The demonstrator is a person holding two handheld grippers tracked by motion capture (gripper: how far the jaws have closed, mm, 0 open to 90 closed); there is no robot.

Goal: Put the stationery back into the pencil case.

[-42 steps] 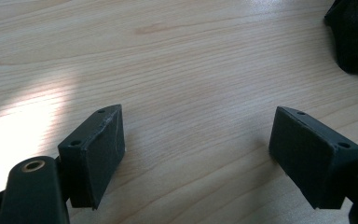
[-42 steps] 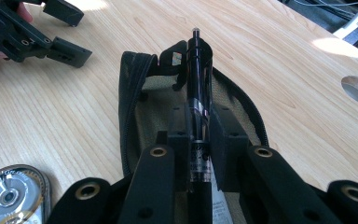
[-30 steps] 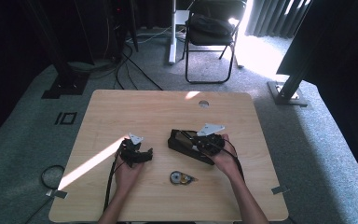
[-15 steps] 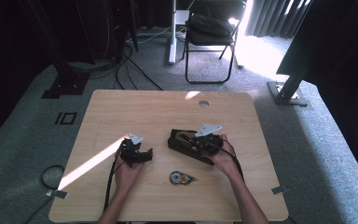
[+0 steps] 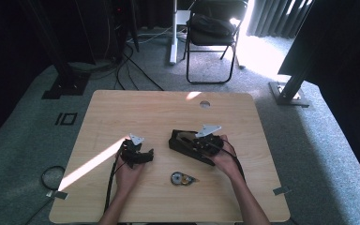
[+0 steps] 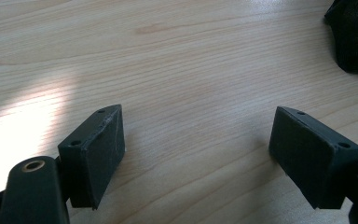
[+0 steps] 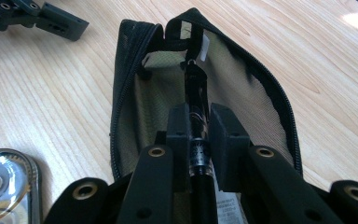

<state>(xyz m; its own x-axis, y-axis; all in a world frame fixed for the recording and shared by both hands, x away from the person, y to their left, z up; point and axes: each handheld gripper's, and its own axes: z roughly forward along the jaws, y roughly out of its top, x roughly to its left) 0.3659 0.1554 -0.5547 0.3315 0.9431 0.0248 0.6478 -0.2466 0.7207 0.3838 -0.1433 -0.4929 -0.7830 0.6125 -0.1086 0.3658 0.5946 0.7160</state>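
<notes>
A black zip pouch [image 7: 205, 70] with a tan lining lies unzipped on the wooden table [image 5: 168, 108]. My right gripper [image 7: 198, 128] sits over its mouth, shut on a black pen [image 7: 196, 100] that points into the pouch. In the high view the pouch [image 5: 183, 143] lies at the table's middle right with the right gripper [image 5: 205, 143] on it. My left gripper [image 6: 196, 154] rests low over bare wood, jaws wide apart with nothing between them. From above, the left gripper [image 5: 140, 154] is left of the pouch.
A round correction-tape dispenser [image 5: 182, 178] lies near the front edge between my hands, also at the lower left of the right gripper view as the dispenser [image 7: 4, 184]. A folding chair [image 5: 213, 37] and cables stand on the carpet beyond the table.
The right gripper has shifted slightly over the pouch with the pen in it. The left gripper has stayed put.
</notes>
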